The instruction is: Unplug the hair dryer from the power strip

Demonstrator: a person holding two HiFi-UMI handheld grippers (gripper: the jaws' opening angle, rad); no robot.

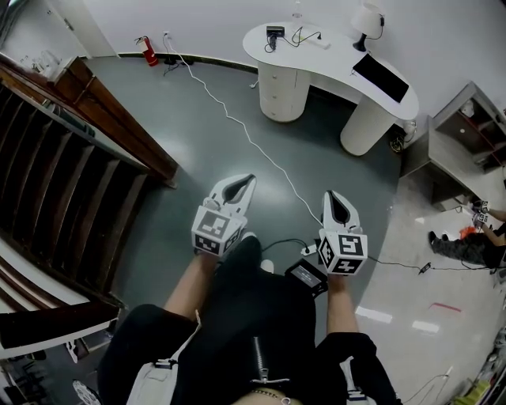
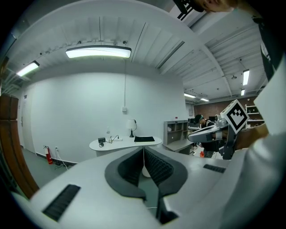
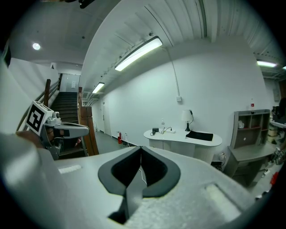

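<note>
A white curved desk (image 1: 332, 75) stands at the far side of the room. On it lie a white power strip (image 1: 319, 41) and a small black object (image 1: 275, 33), joined by a dark cable; I cannot tell whether that object is the hair dryer. The right gripper view shows the same power strip (image 3: 170, 131) and black object (image 3: 155, 130). My left gripper (image 1: 247, 179) and right gripper (image 1: 336, 194) are held in the air over the floor, well short of the desk. Both point toward it, with jaws shut and nothing between them: left gripper (image 2: 143, 150), right gripper (image 3: 141, 147).
A wooden staircase (image 1: 71, 158) fills the left. A white cable (image 1: 253, 142) crosses the grey floor from the wall toward my feet, ending by a black device (image 1: 307, 275). A lamp (image 1: 366, 20) and a black mat (image 1: 385, 77) sit on the desk. A shelf unit (image 1: 466, 126) and a crouching person (image 1: 466, 247) are at right.
</note>
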